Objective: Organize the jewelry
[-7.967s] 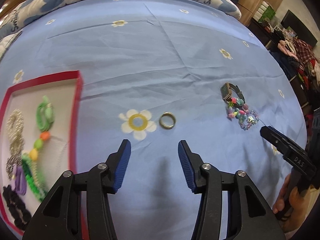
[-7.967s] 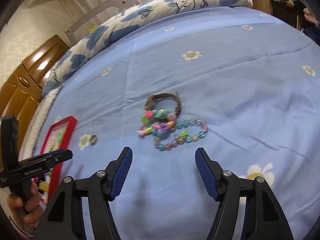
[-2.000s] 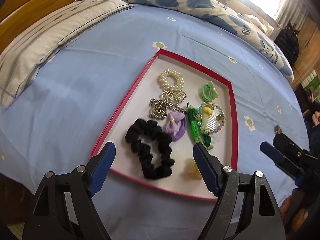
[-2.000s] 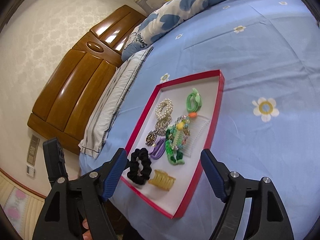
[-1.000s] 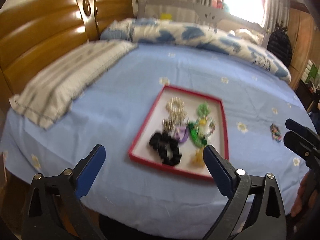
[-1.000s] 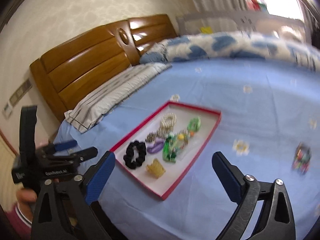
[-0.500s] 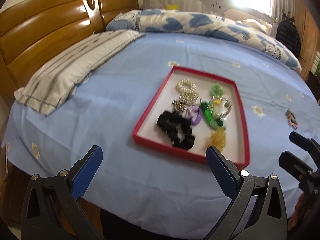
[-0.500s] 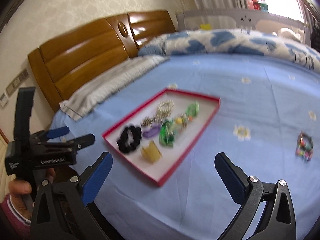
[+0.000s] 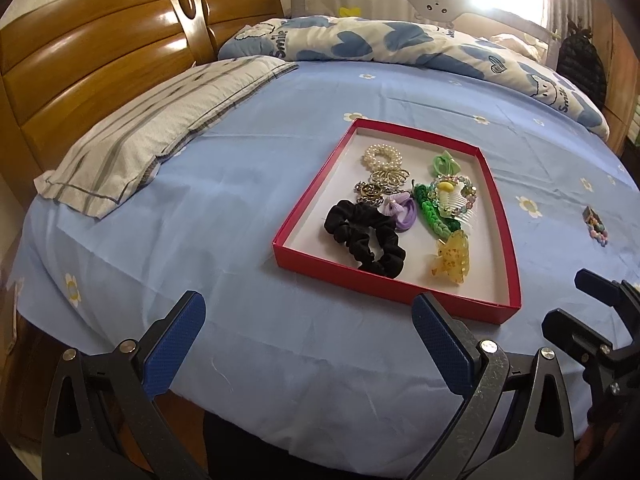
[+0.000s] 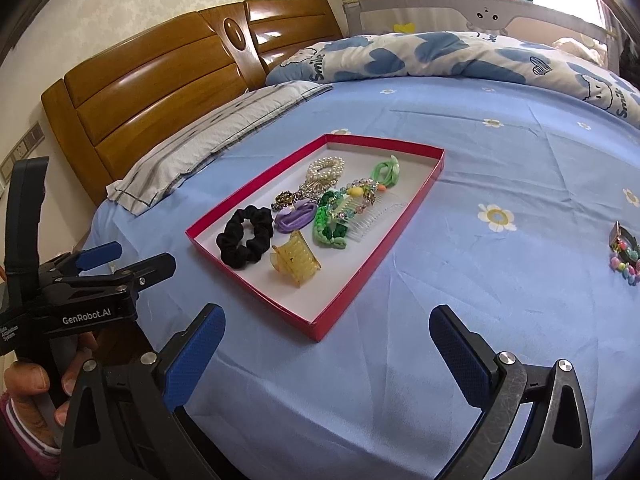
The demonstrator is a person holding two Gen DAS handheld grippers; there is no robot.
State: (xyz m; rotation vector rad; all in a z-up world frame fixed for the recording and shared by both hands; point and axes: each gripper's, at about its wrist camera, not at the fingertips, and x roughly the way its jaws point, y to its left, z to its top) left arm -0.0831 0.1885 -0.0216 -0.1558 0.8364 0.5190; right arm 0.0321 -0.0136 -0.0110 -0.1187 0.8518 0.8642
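A red tray (image 9: 392,289) (image 10: 344,305) lies on the blue bed sheet. It holds a black scrunchie (image 9: 364,240) (image 10: 244,242), a yellow claw clip (image 9: 452,258) (image 10: 296,262), a pearl bracelet (image 9: 382,157), a green braid, a purple bow and a clear comb. A watch and beaded bracelets (image 9: 596,224) (image 10: 622,256) lie on the sheet to the right of the tray. My left gripper (image 9: 306,308) (image 10: 140,256) is wide open and empty, short of the tray's near rim. My right gripper (image 10: 328,320) (image 9: 568,300) is also wide open and empty, at the tray's near corner.
A striped pillow (image 9: 160,128) and a wooden headboard (image 9: 100,60) are to the left. A blue-and-white quilt (image 9: 400,44) lies across the far side. The bed's near edge drops off just below both grippers. A hand (image 10: 36,384) holds the left gripper.
Both grippers have swung from the ring and bracelets to face the tray. They pulled back from it and, over the last second, came slightly nearer. Both stay open.
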